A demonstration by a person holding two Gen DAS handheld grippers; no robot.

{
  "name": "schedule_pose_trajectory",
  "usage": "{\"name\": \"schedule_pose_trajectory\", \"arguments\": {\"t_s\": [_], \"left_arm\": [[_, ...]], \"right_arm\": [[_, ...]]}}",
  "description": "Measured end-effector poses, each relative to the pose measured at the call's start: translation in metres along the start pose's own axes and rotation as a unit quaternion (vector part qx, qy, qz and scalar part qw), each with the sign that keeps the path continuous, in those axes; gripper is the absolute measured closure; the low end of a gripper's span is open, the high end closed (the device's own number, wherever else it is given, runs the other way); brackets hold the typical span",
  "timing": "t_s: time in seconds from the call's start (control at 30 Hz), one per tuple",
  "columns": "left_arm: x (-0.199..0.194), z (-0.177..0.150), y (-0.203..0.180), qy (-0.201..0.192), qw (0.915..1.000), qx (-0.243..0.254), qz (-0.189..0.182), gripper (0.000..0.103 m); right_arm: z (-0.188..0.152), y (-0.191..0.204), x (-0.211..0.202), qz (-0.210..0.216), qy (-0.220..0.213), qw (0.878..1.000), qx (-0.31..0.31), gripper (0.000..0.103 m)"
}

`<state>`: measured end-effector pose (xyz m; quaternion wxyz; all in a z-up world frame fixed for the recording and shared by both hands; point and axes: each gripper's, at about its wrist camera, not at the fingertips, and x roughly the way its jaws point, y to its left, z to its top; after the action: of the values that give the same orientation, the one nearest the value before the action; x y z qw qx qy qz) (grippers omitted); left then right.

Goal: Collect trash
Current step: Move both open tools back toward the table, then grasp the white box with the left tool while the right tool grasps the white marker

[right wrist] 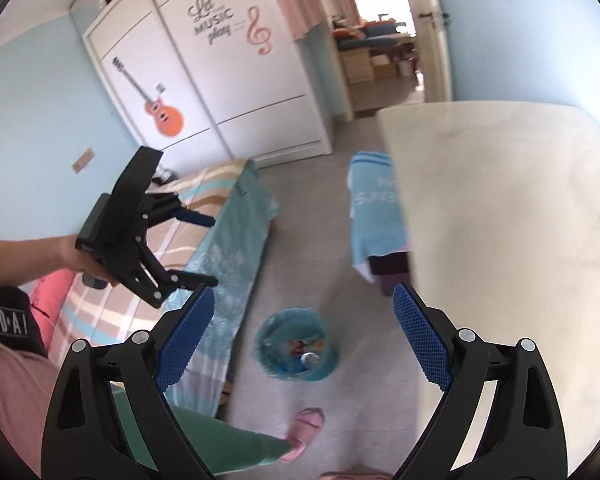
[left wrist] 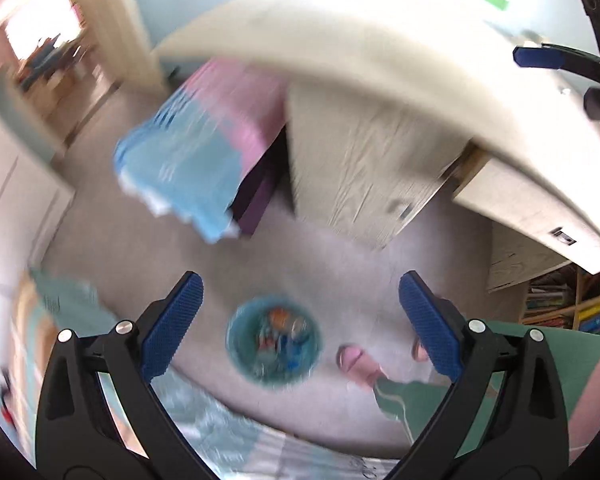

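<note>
The blue bin (right wrist: 296, 350) sits on the floor between the bed (right wrist: 228, 236) and the table (right wrist: 500, 240), with trash inside. Both the left gripper (left wrist: 300, 320) and right gripper (right wrist: 304, 332) hang wide apart and empty. A foot (right wrist: 306, 430) nearby could knock it over.

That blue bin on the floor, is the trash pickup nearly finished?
Some is done: the blue bin already holds wrappers and what looks like a can. Nothing is in hand: the left gripper and right gripper are both open and empty above the floor. No loose trash shows on the floor or the table, so it may be nearly finished, though much of the room is unseen.
</note>
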<state>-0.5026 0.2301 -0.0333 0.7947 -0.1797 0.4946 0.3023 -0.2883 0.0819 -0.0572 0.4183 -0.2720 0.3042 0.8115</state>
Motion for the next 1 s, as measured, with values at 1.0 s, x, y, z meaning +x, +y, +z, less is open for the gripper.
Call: {"name": "schedule_pose_trajectory", "arguments": {"t_s": [1.0], "left_arm": [[0.095, 0.376, -0.439, -0.144, 0.8836, 0.405, -0.185, 0.007]], "right_arm": [[-0.221, -0.281, -0.335, -0.357, -0.048, 0.863, 0.353, 0.013]]}}
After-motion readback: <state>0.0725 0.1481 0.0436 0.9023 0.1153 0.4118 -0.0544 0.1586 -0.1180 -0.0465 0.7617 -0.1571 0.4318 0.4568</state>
